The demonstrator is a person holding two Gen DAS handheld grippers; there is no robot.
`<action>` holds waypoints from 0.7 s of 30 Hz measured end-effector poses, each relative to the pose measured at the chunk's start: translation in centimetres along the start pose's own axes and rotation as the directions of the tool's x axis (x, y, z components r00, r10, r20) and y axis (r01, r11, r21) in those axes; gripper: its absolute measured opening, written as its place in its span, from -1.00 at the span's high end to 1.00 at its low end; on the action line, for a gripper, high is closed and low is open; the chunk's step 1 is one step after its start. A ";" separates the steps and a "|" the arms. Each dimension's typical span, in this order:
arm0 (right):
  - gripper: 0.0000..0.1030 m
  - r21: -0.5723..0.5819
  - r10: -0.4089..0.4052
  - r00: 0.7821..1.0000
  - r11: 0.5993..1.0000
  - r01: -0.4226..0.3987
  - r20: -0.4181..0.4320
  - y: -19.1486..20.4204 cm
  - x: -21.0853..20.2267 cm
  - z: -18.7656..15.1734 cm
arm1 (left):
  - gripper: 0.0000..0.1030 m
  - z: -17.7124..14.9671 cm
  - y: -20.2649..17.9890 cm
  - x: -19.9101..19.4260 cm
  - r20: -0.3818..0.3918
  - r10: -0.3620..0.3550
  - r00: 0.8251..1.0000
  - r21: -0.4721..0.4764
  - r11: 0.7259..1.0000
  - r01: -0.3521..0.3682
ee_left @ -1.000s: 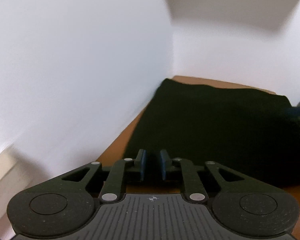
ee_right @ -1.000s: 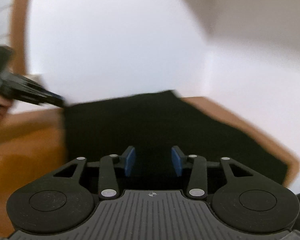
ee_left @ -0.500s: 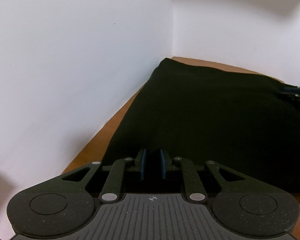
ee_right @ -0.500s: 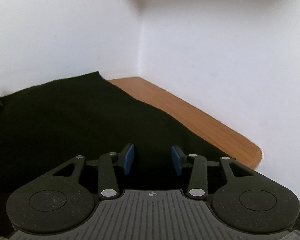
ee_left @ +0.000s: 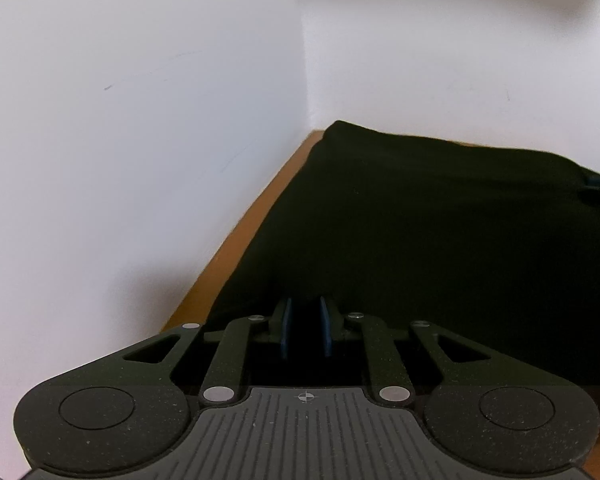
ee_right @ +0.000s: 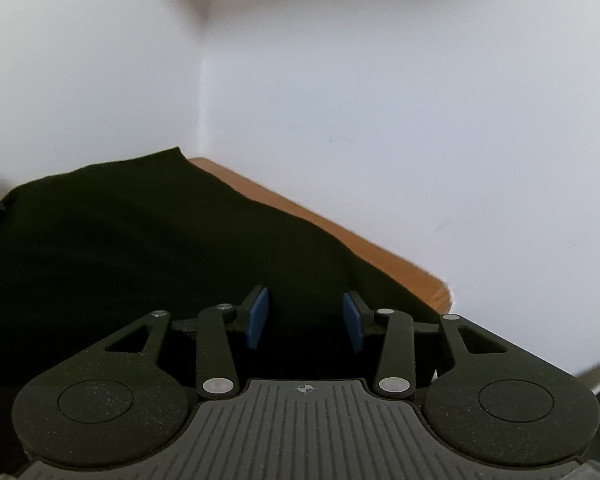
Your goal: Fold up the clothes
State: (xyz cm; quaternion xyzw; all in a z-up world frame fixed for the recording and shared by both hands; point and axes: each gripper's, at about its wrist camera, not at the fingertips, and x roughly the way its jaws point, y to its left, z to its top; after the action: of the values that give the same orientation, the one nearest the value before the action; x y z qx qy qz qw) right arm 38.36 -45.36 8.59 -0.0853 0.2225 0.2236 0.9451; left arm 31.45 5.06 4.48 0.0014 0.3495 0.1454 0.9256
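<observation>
Black cloth (ee_left: 440, 232) — spread flat on a brown table (ee_left: 256, 208), straight ahead of both tools and running under their fingers; far edge lies near the white walls (ee_left: 140, 120).

Left tool (ee_left: 305, 326) — blue pads drawn near together with a narrow gap; whether cloth is pinched between them cannot be told, dark on dark.

Right tool (ee_right: 305, 320) — pads spread wide, nothing between them, poised over the cloth's near right part. Bare table strip to its right.

black garment (ee_left: 440, 216) | spread flat, smooth | laid on wooden counter (ee_left: 260, 200) | far edge set against white wall corner
</observation>
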 end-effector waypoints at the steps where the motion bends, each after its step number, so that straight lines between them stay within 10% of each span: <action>1: 0.21 0.000 -0.003 1.000 1.000 0.003 -0.003 -0.2 0.4 0.2 | 0.68 0.2 0.1 0.2 0.000 0.001 1.000 0.004 1.000 -0.001; 21: 0.18 -0.047 0.014 0.999 0.999 -0.016 -0.049 0.9 1.9 1.9 | 0.66 0.0 -0.8 1.1 -0.011 0.094 0.996 0.057 0.994 -0.093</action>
State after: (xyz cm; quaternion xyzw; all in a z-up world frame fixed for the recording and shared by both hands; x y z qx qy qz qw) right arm 40.23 -43.30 9.37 -0.1113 0.2406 0.2335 0.9355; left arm 32.44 4.55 3.69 0.0427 0.3592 0.1786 0.9150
